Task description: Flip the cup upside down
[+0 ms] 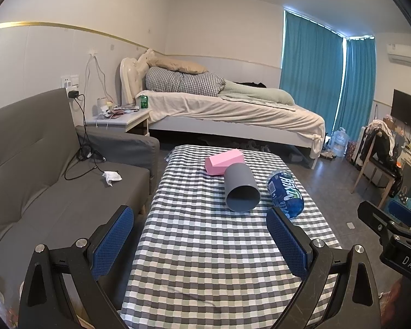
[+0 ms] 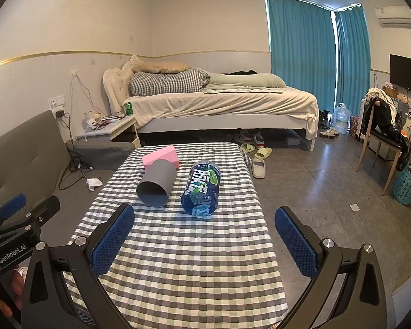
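A grey cup [image 1: 241, 187] lies on its side on the checked tablecloth [image 1: 205, 246], its open mouth facing me. It also shows in the right wrist view [image 2: 156, 182]. My left gripper [image 1: 200, 238] is open and empty, held above the near part of the table, well short of the cup. My right gripper [image 2: 204, 240] is open and empty, also short of the cup, which lies ahead to its left. The right gripper shows at the right edge of the left wrist view [image 1: 397, 227].
A pink block [image 1: 224, 161] lies just behind the cup. A blue water bottle [image 1: 285, 193] lies on its side to the cup's right. A grey sofa [image 1: 41, 178] runs along the table's left. A bed [image 1: 233, 109] stands behind, slippers [image 2: 257, 161] on the floor right.
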{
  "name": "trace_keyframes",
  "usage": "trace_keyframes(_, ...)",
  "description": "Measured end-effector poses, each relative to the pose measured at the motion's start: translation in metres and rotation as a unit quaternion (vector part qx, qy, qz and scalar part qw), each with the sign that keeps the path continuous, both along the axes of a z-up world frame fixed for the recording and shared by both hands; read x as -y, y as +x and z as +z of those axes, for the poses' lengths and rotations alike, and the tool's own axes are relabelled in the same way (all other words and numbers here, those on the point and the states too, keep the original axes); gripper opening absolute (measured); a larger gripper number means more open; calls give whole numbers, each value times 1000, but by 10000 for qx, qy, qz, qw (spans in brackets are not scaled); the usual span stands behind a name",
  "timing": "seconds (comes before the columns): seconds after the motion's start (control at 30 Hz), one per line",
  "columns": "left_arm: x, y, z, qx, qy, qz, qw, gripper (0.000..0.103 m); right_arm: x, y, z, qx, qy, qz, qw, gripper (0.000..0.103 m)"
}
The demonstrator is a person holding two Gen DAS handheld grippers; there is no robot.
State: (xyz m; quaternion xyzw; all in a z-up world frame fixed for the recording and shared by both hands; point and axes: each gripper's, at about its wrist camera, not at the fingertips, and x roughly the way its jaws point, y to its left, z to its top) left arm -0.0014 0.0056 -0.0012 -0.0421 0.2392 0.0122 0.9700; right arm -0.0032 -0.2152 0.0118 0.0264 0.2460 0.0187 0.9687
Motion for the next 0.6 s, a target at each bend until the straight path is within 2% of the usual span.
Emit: trace_keyframes(0.6,-1,1,0,-31,-26,-6,10000,101,0,1,0,-5,-6,1,10000,103)
